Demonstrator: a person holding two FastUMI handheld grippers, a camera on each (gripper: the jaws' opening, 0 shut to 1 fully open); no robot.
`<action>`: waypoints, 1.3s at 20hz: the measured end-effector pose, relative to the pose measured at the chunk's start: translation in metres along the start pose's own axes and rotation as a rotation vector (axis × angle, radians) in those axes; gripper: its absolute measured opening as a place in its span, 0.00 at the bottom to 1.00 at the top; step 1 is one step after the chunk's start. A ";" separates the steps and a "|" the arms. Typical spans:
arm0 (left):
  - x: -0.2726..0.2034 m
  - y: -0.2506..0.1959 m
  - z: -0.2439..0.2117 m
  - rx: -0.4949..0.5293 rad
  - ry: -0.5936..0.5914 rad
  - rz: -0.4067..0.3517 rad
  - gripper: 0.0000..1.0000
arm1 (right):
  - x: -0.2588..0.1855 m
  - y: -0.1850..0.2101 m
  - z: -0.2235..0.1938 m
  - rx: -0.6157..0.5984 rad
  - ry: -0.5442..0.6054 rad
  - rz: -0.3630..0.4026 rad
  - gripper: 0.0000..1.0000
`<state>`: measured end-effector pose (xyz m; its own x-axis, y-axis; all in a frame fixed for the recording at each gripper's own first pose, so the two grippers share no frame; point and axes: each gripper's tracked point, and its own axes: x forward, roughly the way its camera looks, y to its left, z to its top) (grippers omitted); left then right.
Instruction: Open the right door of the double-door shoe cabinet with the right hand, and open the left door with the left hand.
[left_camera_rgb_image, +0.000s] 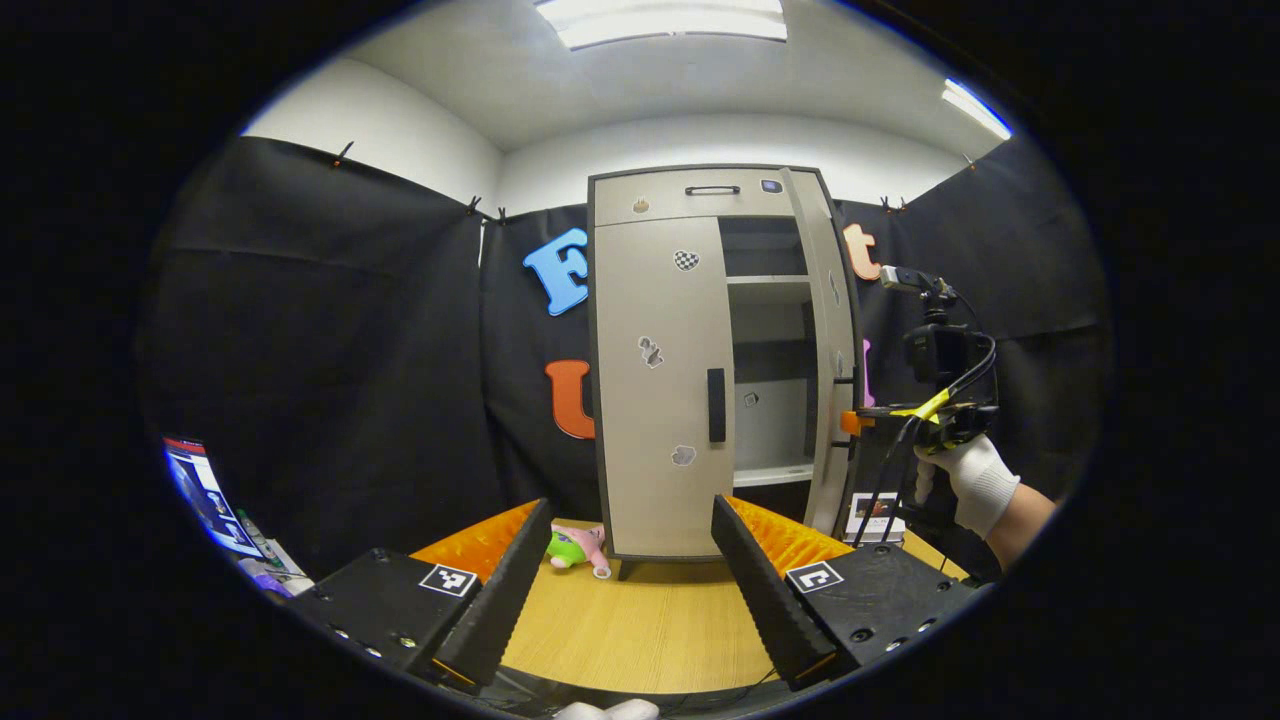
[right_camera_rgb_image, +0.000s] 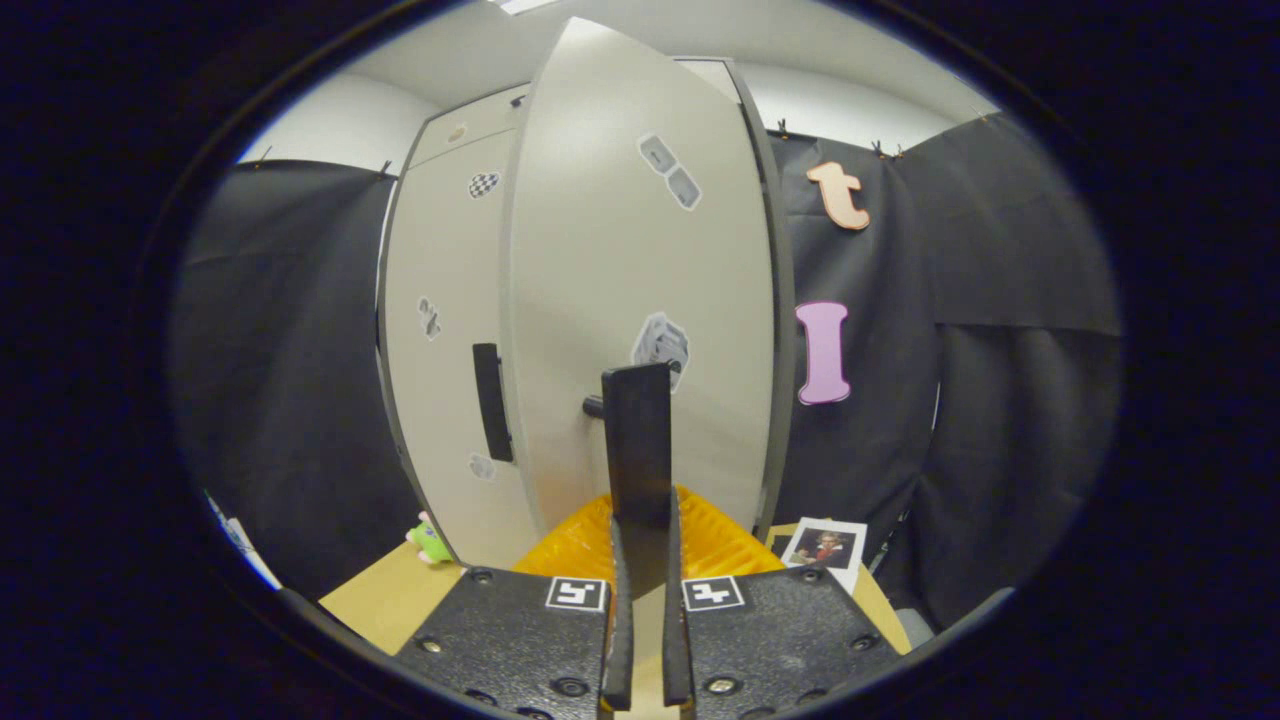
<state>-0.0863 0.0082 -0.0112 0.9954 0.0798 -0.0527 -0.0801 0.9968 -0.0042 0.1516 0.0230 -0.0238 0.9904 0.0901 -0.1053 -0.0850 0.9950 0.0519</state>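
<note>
Fingers of the left gripper (left_camera_rgb_image: 628, 590) stand wide apart and hold nothing, low over the wooden tabletop (left_camera_rgb_image: 640, 625), and between them, farther off, rises the shoe cabinet (left_camera_rgb_image: 700, 200). Its left door (left_camera_rgb_image: 655, 440) lies flat and closed, straight ahead of that spread pair. The left door's handle (left_camera_rgb_image: 716, 405) is a dark vertical bar near the door's inner edge, so its long axis runs up and down, and it sits higher than the fingertips and toward the right-hand finger's side. My reading is that the coming move turns on this: the left gripper has to rise and go forward, well beyond where it is now, with the jaws set so they close across the upright bar.

In the right gripper view, the right gripper (right_camera_rgb_image: 640, 400) has its two black fingers pressed close together, tips up at the right door's handle (right_camera_rgb_image: 594, 406), a small dark stub showing just beside them. They appear clenched on it, though the contact itself is hidden by the fingers. The right door (right_camera_rgb_image: 640, 280) is swung out toward the camera, and in the left gripper view the shelves behind it are bare to sight. A gloved hand (left_camera_rgb_image: 975, 480) holds that gripper at the open door's edge. The left gripper, I judge, is much the farther from its handle.
</note>
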 end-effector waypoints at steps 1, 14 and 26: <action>-0.001 -0.002 0.000 -0.002 -0.001 -0.012 0.96 | -0.003 -0.005 -0.001 0.000 -0.002 -0.008 0.14; 0.014 -0.039 -0.001 -0.025 -0.011 -0.140 0.96 | -0.025 -0.056 -0.001 0.018 0.005 -0.053 0.06; 0.039 -0.084 0.011 -0.015 -0.022 -0.186 0.96 | -0.028 -0.129 0.003 0.017 -0.003 -0.057 0.03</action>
<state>-0.0401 -0.0724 -0.0017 0.9940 -0.1057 -0.0277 0.1050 0.9941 -0.0262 0.1354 -0.1078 -0.0250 0.9939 0.0336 -0.1052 -0.0271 0.9977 0.0623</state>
